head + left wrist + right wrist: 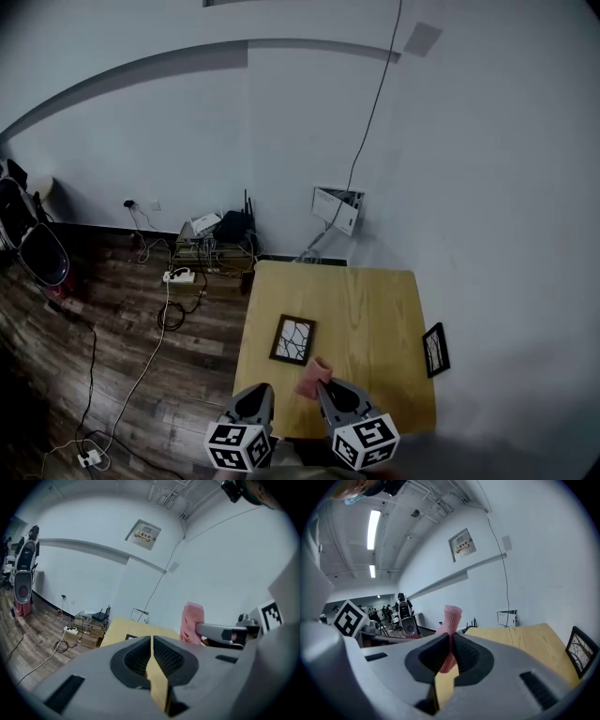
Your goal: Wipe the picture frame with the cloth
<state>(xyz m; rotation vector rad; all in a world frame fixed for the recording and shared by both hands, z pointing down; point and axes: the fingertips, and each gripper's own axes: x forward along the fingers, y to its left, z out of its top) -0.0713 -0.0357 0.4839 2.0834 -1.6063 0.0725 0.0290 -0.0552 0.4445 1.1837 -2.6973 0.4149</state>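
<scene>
A: Surface?
B: Wooden table [375,300] against a white wall [469,141].
A: Contents?
B: Picture frame [292,339] flat near its left edge; second frame [436,350] at the right edge.
A: Grippers?
B: Left gripper [262,387] closed, empty; right gripper [323,385] clamped on pink cloth [314,377] above the near edge.

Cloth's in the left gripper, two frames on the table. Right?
No: the cloth is clamped in the right gripper, per the right gripper view; the left gripper is shut, empty. Two frames on the table holds: a flat frame and an edge frame.
</scene>
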